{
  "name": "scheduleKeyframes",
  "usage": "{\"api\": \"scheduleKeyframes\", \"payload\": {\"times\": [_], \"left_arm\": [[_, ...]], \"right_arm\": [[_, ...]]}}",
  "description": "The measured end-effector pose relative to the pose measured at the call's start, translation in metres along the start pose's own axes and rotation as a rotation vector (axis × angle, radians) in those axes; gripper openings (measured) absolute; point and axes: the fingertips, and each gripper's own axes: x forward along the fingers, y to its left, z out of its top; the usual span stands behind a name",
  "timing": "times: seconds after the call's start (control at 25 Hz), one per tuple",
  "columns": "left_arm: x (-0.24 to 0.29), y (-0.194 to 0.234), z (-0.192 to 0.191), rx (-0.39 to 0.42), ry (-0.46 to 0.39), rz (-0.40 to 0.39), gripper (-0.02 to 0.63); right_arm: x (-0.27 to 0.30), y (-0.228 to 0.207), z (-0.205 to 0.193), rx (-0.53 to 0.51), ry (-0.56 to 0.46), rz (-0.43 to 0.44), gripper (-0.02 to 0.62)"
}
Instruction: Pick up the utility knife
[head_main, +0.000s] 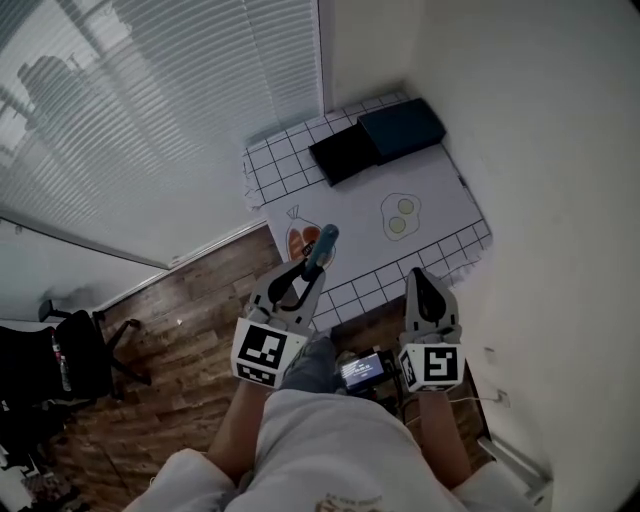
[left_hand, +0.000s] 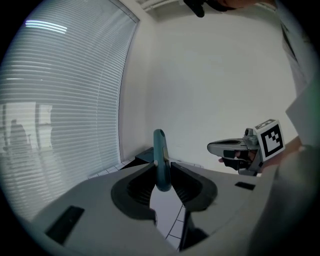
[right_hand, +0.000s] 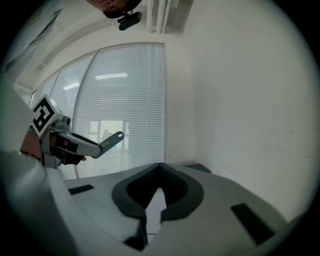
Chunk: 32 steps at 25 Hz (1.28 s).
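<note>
The teal utility knife (head_main: 323, 247) is held up in the air, above the near edge of the table, with my left gripper (head_main: 308, 270) shut on its lower end. In the left gripper view the knife (left_hand: 160, 159) stands upright, pinched between the jaws of the left gripper (left_hand: 161, 172). My right gripper (head_main: 418, 274) hovers to the right of it at about the same height. Its jaws meet at the tips with nothing between them (right_hand: 160, 167). The right gripper view shows the left gripper (right_hand: 75, 144) with the knife (right_hand: 111, 140) sticking out.
The table (head_main: 450, 195) carries a white gridded cloth (head_main: 283, 165) and a pale mat printed with fried eggs (head_main: 402, 215). A black box (head_main: 343, 153) and a dark blue box (head_main: 402, 129) lie at its far end. Window blinds (head_main: 150, 100) stand left, a white wall (head_main: 560, 200) right, and a black chair (head_main: 70, 360) is on the wood floor.
</note>
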Motion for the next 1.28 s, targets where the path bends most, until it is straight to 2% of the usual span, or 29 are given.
{"api": "scheduleKeyframes", "payload": {"times": [0.2, 0.76, 1.28], "left_arm": [[-0.012, -0.008, 0.019, 0.064, -0.037, 0.013, 0.106], [-0.040, -0.015, 0.045, 0.076, -0.112, 0.049, 0.106], [-0.046, -0.019, 0.043, 0.066, -0.122, 0.055, 0.106]], "right_arm": [[-0.009, 0.000, 0.013, 0.002, -0.036, -0.003, 0.006], [-0.022, 0.012, 0.040, -0.025, -0.093, 0.013, 0.006], [-0.030, 0.010, 0.039, -0.023, -0.111, 0.011, 0.006]]}}
